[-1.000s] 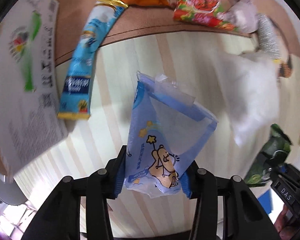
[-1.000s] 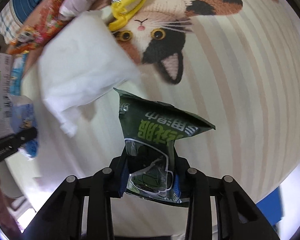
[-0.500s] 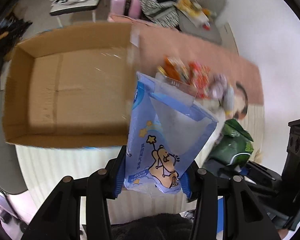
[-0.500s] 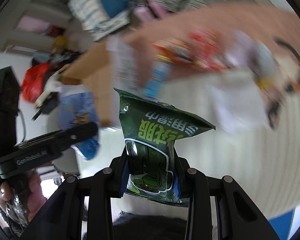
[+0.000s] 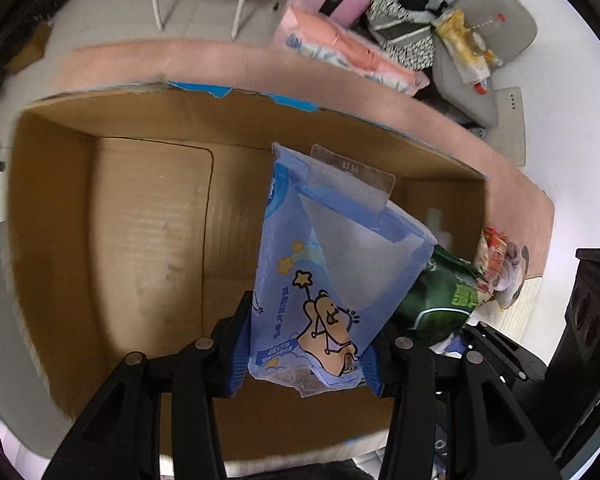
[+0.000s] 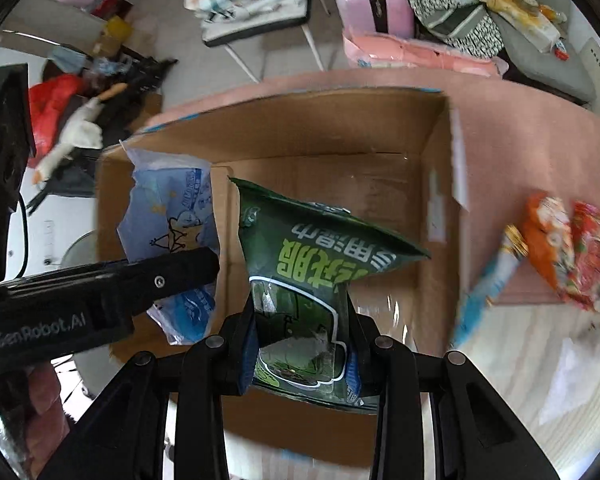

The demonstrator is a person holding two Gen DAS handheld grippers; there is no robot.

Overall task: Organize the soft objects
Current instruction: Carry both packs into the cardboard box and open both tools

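Observation:
My left gripper [image 5: 306, 350] is shut on a light blue wipes pack [image 5: 324, 272] printed with a cartoon bear, holding it above the open cardboard box [image 5: 148, 216]. My right gripper [image 6: 300, 348] is shut on a dark green wipes pack [image 6: 308, 264], also held above the box [image 6: 380, 152]. The green pack shows at the right in the left wrist view [image 5: 444, 292]. The blue pack [image 6: 172, 216] and the left gripper's body [image 6: 100, 288] show at the left in the right wrist view. The box inside looks bare.
Snack packets [image 6: 556, 240] and a blue stick pack [image 6: 488, 276] lie on the pink mat [image 6: 540, 148] right of the box. A white cloth [image 6: 572, 376] lies on the striped surface. Chairs, bags and clothes [image 6: 380, 4] stand behind the table.
Both grippers swung from over the striped surface and loose items to above the open box, each still holding its pack.

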